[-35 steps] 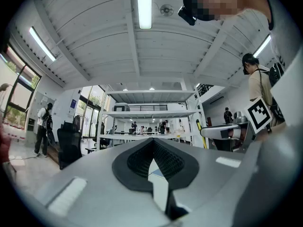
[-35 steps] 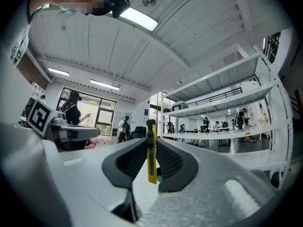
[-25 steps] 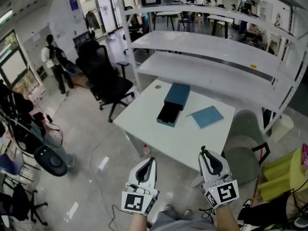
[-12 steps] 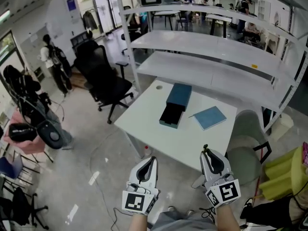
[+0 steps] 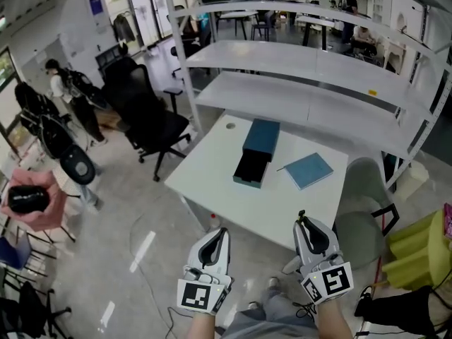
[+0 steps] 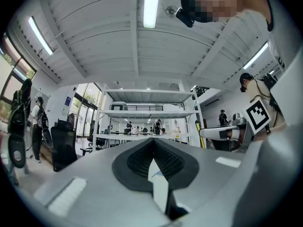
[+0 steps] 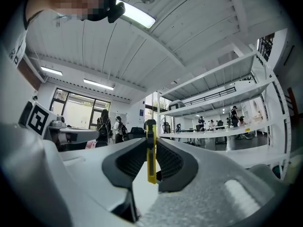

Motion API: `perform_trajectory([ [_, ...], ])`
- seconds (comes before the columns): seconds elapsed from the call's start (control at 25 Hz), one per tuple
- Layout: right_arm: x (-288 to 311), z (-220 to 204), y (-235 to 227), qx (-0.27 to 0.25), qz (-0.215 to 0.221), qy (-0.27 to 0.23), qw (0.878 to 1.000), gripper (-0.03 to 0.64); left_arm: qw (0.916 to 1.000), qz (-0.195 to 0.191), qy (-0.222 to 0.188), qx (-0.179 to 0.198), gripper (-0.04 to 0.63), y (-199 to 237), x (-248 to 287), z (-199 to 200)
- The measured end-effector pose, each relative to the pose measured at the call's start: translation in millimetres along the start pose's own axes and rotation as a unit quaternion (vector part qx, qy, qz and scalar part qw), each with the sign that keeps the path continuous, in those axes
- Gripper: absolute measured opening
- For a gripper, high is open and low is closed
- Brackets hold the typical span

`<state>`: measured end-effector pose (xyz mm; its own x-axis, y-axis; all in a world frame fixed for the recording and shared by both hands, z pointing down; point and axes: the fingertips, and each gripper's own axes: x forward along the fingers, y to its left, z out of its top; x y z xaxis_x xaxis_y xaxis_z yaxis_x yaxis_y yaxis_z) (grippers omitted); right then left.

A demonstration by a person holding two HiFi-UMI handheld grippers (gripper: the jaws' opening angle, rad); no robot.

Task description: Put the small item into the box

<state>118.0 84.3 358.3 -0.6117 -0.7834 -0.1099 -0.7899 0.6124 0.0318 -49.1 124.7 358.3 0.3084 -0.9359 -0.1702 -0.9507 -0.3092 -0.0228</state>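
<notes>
A dark teal box (image 5: 254, 152) with its black drawer pulled out lies on the white table (image 5: 212, 182), beside a flat blue lid (image 5: 308, 170). Both grippers are held low in front of the table's near edge, well short of the box. My right gripper (image 5: 302, 223) is shut on a slim yellow utility knife (image 7: 150, 150), which stands upright between the black pads (image 7: 173, 162). My left gripper (image 5: 223, 232) is shut with nothing between its pads (image 6: 137, 160); through it a sliver of the table shows.
White shelving (image 5: 304, 62) rises behind the table. A black office chair (image 5: 141, 111) stands to its left and a grey-green chair (image 5: 360, 210) at its right corner. A person (image 5: 60, 90) stands at far left among stands and a pink stool (image 5: 28, 203).
Both grippers keep their places in the head view. The view has shifted slightly, and the person at far left has moved further left.
</notes>
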Motion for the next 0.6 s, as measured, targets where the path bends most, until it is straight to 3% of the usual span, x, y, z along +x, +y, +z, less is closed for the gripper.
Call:
perform_trajectory([
  [0.6, 74.6, -3.2, -43.7, 0.002, 0.018, -0.007, 1.0, 0.063, 0.9999, 0.013, -0.003, 0.007, 0.015, 30.9, 75.9, -5.7],
])
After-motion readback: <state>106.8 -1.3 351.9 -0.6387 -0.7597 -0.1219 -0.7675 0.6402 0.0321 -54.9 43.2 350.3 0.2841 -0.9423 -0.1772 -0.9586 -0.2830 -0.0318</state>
